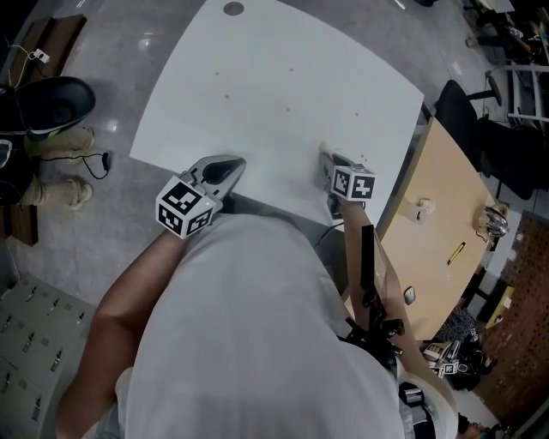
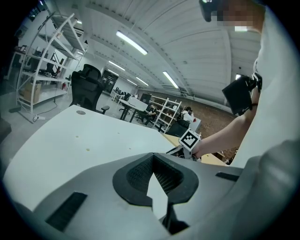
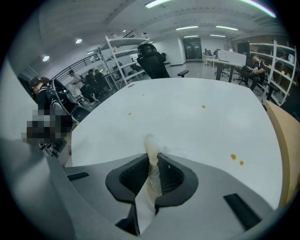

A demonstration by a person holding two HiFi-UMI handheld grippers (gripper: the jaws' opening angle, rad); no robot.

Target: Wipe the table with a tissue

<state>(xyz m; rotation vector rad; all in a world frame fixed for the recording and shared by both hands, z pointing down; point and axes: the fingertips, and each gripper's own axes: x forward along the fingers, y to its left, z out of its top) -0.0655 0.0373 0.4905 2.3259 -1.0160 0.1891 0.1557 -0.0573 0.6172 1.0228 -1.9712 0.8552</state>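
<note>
The white table (image 1: 274,86) carries small brown spots (image 1: 226,96), two of them near its right edge (image 3: 233,156). My right gripper (image 3: 152,157) is shut on a crumpled white tissue (image 3: 150,145), whose tip sticks out past the jaws just above the tabletop (image 3: 187,122). From the head view that gripper (image 1: 328,159) sits at the table's near right edge. My left gripper (image 1: 232,164) hovers at the near edge further left. Its jaws (image 2: 153,159) meet at the tip with nothing between them, and the right gripper's marker cube (image 2: 189,139) shows beyond it.
A wooden desk (image 1: 437,214) abuts the table on the right, with a black office chair (image 1: 459,111) behind it. A round grommet (image 1: 233,9) is at the table's far edge. Grey lockers (image 1: 26,343) and shoes (image 1: 56,163) are on the floor left. Shelving (image 2: 47,70) stands beyond.
</note>
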